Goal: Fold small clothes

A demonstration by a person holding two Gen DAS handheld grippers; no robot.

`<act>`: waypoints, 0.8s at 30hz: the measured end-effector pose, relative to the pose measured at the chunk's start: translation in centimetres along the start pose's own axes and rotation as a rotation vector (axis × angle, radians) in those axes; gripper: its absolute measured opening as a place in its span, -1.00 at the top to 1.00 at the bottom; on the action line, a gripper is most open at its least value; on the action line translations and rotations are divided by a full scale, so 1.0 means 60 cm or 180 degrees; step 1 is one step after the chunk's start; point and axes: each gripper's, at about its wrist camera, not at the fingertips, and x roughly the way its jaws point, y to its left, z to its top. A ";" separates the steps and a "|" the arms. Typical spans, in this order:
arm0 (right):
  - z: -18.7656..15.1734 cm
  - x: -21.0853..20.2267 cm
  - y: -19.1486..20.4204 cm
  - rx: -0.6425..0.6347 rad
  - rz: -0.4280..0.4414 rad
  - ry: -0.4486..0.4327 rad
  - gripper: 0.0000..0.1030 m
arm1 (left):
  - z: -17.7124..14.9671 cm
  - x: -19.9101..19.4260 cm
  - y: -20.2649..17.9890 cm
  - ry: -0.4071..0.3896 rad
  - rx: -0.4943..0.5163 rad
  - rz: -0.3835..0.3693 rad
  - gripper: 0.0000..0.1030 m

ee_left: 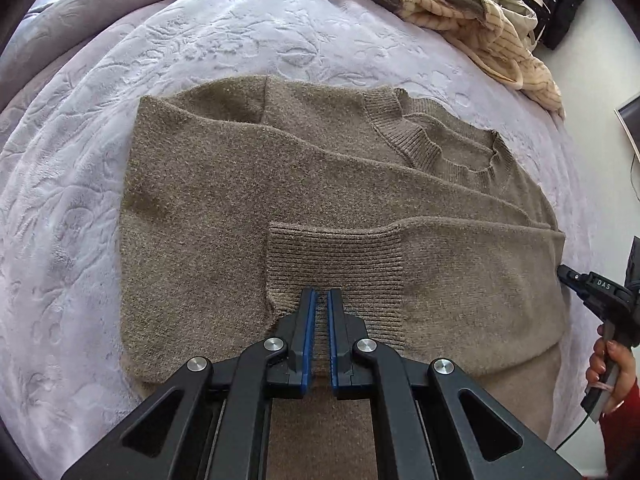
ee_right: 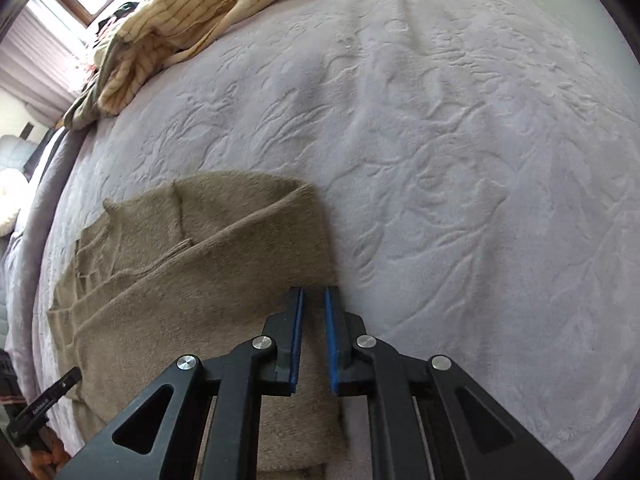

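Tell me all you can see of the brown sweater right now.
The brown fuzzy knit sweater lies flat on the embossed lilac bed cover, both sleeves folded across its body. Collar and cuffs are ribbed; one ribbed cuff lies on top at the middle. The left tool, slightly open, hovers over that cuff. The right tool, open, sits at the sweater's edge.

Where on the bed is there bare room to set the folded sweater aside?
Bare blanket lies open beside the sweater, on its folded-edge side, past the right gripper. Crowded: the far corner, where the striped clothes pile sits.
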 end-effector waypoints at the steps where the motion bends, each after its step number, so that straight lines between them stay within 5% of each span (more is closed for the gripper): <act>1: 0.005 -0.007 -0.006 0.0068 0.0092 -0.0053 0.71 | 0.000 0.000 0.000 0.0000 0.0008 0.0013 0.86; 6: 0.036 0.000 0.016 -0.0064 0.0210 -0.0090 0.71 | 0.001 0.001 -0.011 -0.0003 0.0088 0.0130 0.86; 9: 0.048 0.042 0.037 -0.0237 -0.0080 0.0071 0.71 | 0.001 0.002 -0.016 -0.0018 0.0119 0.0169 0.86; 14: 0.053 0.027 0.013 0.0184 -0.0115 -0.0075 0.56 | -0.001 -0.003 -0.014 -0.0013 0.0123 0.0188 0.86; 24: -0.067 -0.063 0.034 -0.0090 0.0127 0.0128 0.44 | -0.025 -0.030 -0.030 0.0053 0.0280 0.0327 0.86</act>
